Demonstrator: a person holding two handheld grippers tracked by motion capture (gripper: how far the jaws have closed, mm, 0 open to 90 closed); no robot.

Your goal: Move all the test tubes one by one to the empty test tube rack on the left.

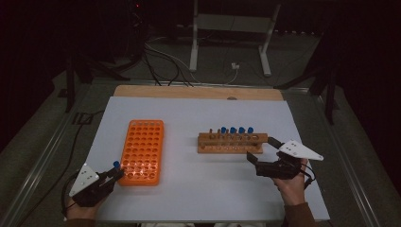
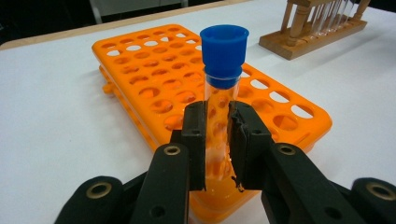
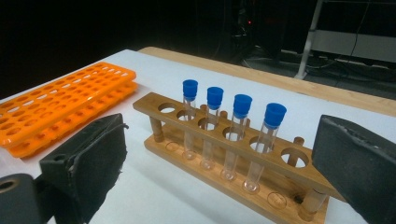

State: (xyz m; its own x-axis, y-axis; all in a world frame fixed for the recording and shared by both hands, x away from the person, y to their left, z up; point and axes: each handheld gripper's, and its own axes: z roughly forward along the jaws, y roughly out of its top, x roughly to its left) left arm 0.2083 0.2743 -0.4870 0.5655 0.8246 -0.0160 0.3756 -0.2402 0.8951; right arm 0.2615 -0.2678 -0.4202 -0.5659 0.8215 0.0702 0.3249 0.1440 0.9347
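From above, the left gripper sits at seven o'clock on the white table, pinching a blue-capped test tube at the near left corner of the orange rack; the right gripper rests at four o'clock, jaws spread beside the wooden rack. Dim light leaves it unclear from here whether the tube's foot touches the orange rack. In the left gripper view, both black pads press the clear glass of the upright tube, the orange rack behind it and the wooden rack at one o'clock. In the right gripper view, wide-apart jaws frame the wooden rack, which holds four capped tubes; the orange rack lies at nine o'clock.
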